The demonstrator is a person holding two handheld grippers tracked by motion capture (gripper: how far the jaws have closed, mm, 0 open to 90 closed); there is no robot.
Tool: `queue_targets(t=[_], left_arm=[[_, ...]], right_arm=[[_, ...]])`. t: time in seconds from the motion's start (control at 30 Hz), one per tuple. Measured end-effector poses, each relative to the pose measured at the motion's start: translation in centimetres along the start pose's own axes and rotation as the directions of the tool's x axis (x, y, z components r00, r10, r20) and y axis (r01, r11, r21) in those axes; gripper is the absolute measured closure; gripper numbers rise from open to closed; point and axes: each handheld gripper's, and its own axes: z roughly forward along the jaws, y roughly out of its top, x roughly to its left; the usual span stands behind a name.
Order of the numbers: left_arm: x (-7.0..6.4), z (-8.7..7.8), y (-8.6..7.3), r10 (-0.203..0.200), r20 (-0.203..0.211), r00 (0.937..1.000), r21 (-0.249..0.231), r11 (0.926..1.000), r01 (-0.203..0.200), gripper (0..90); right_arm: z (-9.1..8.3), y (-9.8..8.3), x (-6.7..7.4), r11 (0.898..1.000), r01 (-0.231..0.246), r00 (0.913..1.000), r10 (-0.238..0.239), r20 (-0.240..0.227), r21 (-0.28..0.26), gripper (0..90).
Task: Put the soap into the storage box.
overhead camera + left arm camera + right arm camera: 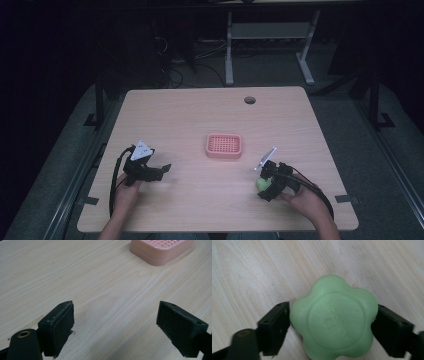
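Observation:
A pale green flower-shaped soap (334, 320) with raised lettering sits between the jaws of my right gripper (332, 327), which are closed against its two sides; it lies on or just above the wooden table. From above, the green soap (261, 183) shows at the right gripper (265, 185) near the table's front right. A pink slotted soap dish (224, 146) rests at the table's centre. My left gripper (162, 170) is at the front left, open, with bare wood between its jaws; its own view has the left gripper (115, 327) facing the pink dish (162, 251) farther off.
The light wooden table (190, 115) has a round cable hole (249, 100) near its far edge. Behind it stand a white desk frame (270, 35) and cables on a dark floor. A person's hands hold both grippers at the near edge.

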Motion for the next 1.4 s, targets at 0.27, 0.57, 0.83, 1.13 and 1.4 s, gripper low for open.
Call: queue_targets(t=[0.27, 0.57, 0.83, 1.13, 1.4], left_arm=[[0.0, 0.0, 0.0, -0.001, 0.0, 1.0, 0.0, 1.0, 0.001, 14.4], [0.0, -0.1, 0.0, -0.001, -0.001, 1.0, -0.001, 1.0, 0.001, 14.4], [0.0, -0.1, 0.0, 0.0, -0.002, 1.0, -0.003, 1.0, 0.0, 14.4], [0.0, -0.1, 0.0, 0.0, -0.003, 1.0, -0.005, 1.0, 0.0, 14.4], [0.0, -0.1, 0.0, -0.002, -0.003, 1.0, -0.008, 1.0, 0.002, 14.4]], right_arm=[[0.0, 0.0, 0.0, 1.0, -0.006, 1.0, 0.006, 0.008, 0.003, 23.0], [0.0, -0.1, 0.0, 1.0, -0.012, 0.9999, 0.012, 0.007, -0.002, 23.8], [-0.4, -0.3, 0.0, 1.0, -0.017, 0.9998, 0.017, 0.012, -0.01, 24.2], [-1.4, 0.0, 0.1, 0.999, 0.0, 0.9998, 0.001, 0.021, -0.036, 24.7], [-2.0, 1.2, 0.2, 0.998, 0.033, 0.999, -0.032, 0.032, -0.046, 24.9]])
